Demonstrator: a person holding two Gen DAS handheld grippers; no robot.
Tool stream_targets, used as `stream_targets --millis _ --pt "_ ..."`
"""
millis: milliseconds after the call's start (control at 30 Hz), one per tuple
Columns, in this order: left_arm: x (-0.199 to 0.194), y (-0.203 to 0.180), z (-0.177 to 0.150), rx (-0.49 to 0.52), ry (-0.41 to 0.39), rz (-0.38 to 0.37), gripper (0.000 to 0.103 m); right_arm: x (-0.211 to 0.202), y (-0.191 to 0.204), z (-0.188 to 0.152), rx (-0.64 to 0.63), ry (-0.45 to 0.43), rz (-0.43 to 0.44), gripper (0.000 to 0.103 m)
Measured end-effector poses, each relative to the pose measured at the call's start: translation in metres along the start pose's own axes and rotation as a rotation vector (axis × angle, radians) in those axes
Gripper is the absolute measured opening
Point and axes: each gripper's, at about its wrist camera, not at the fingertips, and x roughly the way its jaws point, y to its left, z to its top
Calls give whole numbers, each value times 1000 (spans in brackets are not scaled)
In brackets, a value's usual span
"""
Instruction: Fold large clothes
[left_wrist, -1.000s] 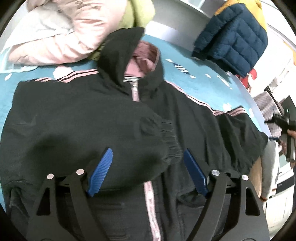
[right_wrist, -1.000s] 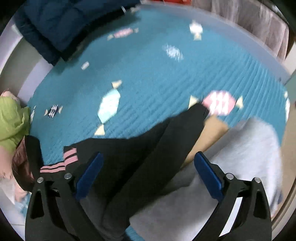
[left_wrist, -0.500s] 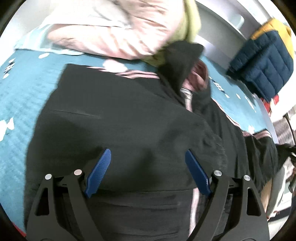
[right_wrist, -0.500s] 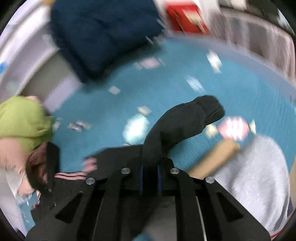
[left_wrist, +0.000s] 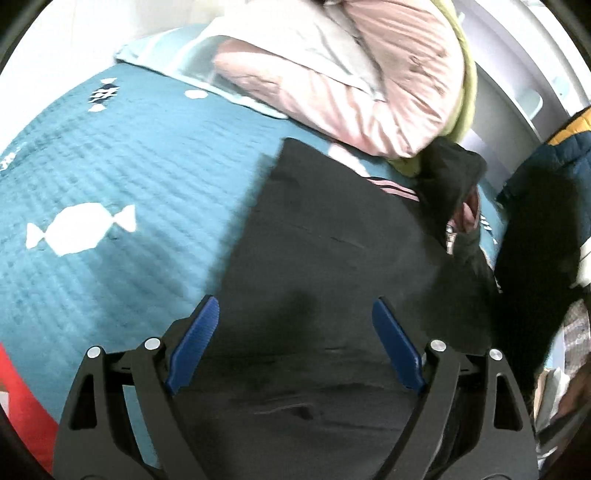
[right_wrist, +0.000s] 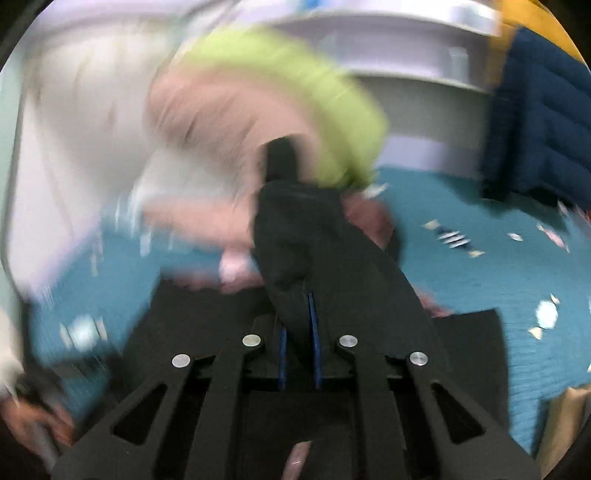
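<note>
We have a black jacket (left_wrist: 332, 266) spread across the middle and lower right of the left wrist view, lying on a teal bedspread (left_wrist: 110, 155) printed with white candy shapes. Its body lies mostly flat, with pink stripes (left_wrist: 395, 188) along one edge toward the upper right and the hood (left_wrist: 454, 173) bunched against a pile of pink and white clothes (left_wrist: 351, 74) at the top of the frame.

The left tool (left_wrist: 295, 343) hangs over the flat black cloth with its blue pads wide apart and nothing between them.

The right tool (right_wrist: 298, 354) is closed on the jacket's sleeve (right_wrist: 295, 236), which rises out of the pads and stands up through the centre of the right wrist view. That picture is badly smeared, so we cannot say exactly how much cloth is pinched, though the pads look nearly together around it. Behind the sleeve are a green garment (right_wrist: 306, 88) at upper centre and a navy puffer coat (right_wrist: 535, 122) at upper right.

We judge the jacket soft and limp, fairly light, with some bulk at the hood and cuffs. It will drape and drag rather than hold a shape, and it may slide a little on the ribbed bedspread. A cuff or hem gives us the firmest hold, since the thicker edge is less likely to slip from the pads. For the free tool, the near hem or the shoulder seam beside the pink stripes looks the sensible place to grip.
</note>
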Motion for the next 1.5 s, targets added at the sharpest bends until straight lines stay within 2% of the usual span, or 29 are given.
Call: stream_targets --millis 67,100,133,200,267,300,333,400,533,600,633,667,700,733,767,833,900,1000,1067,1100,1233,1333,1400,1500 --pt "-5 12 -1 -12 -5 12 86 46 28 -33 -47 140 10 11" --pt "-6 18 0 -19 -3 12 86 71 40 -55 -67 228 -6 13" --pt "-7 22 0 -25 0 8 86 89 45 -75 -84 279 -27 14" --pt "-7 26 1 -33 3 0 86 92 50 -90 -114 260 -53 18" --pt "-7 25 3 -29 4 -6 86 81 50 -89 -110 233 -27 34" --pt "-6 23 4 -26 6 -10 86 76 47 -86 -95 230 -6 48" --pt "-5 21 6 -23 7 -18 86 66 44 -81 -64 221 30 57" --pt "-4 10 11 -8 6 -33 86 45 48 -71 -35 189 85 60" --pt "-2 -19 17 39 1 -57 88 8 21 -51 61 127 168 62" --pt "2 -41 18 68 9 -87 88 -3 -1 -49 140 113 157 62" --pt "6 -50 18 81 16 -102 88 -2 -16 -50 186 128 130 58" --pt "10 -60 17 94 27 -117 88 9 -39 -52 261 153 128 52" --pt "15 -71 16 105 42 -133 88 18 -50 -56 311 176 144 38" --pt "23 -85 15 116 64 -154 88 41 -66 -64 381 252 171 30" --pt "27 -94 13 125 77 -158 88 62 -71 -75 411 323 177 30" --pt "40 -115 14 156 102 -160 88 93 -69 -95 383 402 153 27" --pt "50 -132 17 189 119 -167 88 97 -66 -96 361 390 154 28" --pt "67 -161 35 222 146 -208 88 84 -74 -79 406 386 214 31" --pt "74 -179 50 245 130 -215 88 68 -85 -68 406 330 254 46" --pt "82 -193 66 260 106 -210 88 58 -92 -61 400 294 248 53" --pt "112 -252 114 356 47 -165 89 40 -119 -54 414 228 259 54" --pt "135 -303 136 475 14 -61 89 37 -137 -65 462 222 284 54" --pt "154 -341 142 603 -1 11 89 37 -140 -73 481 225 300 54" --pt "188 -373 142 724 2 185 89 41 -144 -84 506 226 324 55"
